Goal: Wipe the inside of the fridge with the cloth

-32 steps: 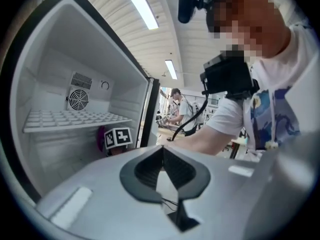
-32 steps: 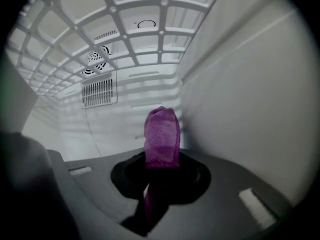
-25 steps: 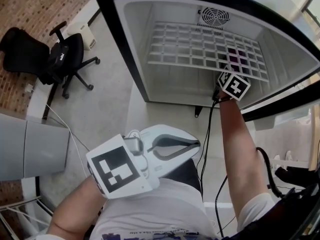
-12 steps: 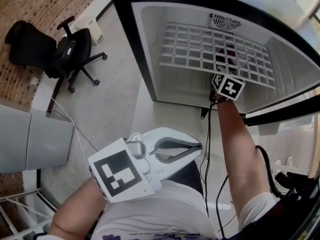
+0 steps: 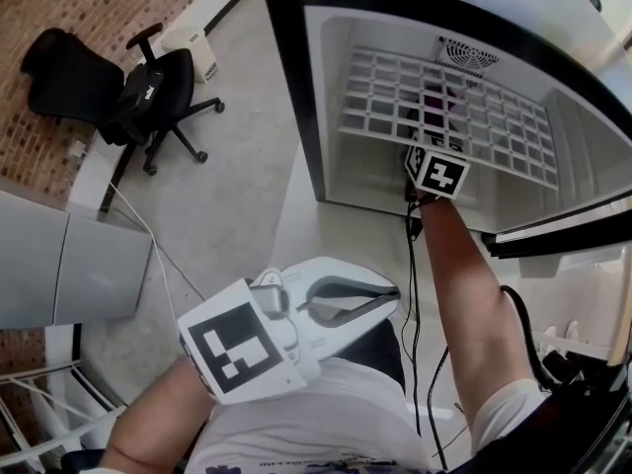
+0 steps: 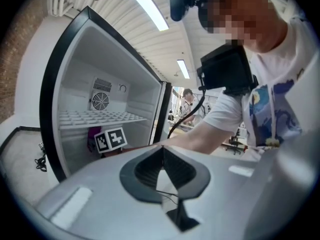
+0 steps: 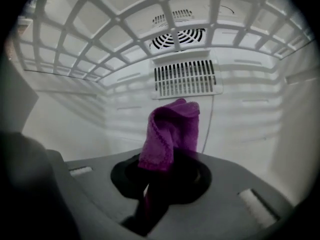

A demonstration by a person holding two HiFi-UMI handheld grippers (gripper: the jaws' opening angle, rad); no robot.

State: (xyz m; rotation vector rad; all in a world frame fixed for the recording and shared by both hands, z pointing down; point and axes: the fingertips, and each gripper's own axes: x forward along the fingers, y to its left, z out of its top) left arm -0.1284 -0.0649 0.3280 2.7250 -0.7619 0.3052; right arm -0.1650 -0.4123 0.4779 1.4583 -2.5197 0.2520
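- Head view: the open fridge [image 5: 296, 97] lies ahead, with its wire shelf [image 5: 395, 107] spanning the cavity. The right gripper [image 5: 435, 169] reaches in beneath that shelf, and the purple cloth [image 5: 440, 101] shows through the grid. Risk: a stroke carried too high would likely knock the gripper against the shelf, and the cable [image 5: 409, 265] trailing over the sill could snag. The left gripper [image 5: 388, 292] hangs near the person's waist, outside the fridge.
- Left gripper view: the left gripper's jaws are pressed together with nothing between them, so it has no part in the wiping.
- Right gripper view: the right gripper's jaws are pinched on the lower end of the cloth. A folded tuft stands up in front of the vent grille [image 7: 186, 78], below the fan [image 7: 180, 38]. Whether the cloth touches the rear wall cannot be told. Risk: the grip takes only a narrow fold, so friction against the wall may drag the cloth free.
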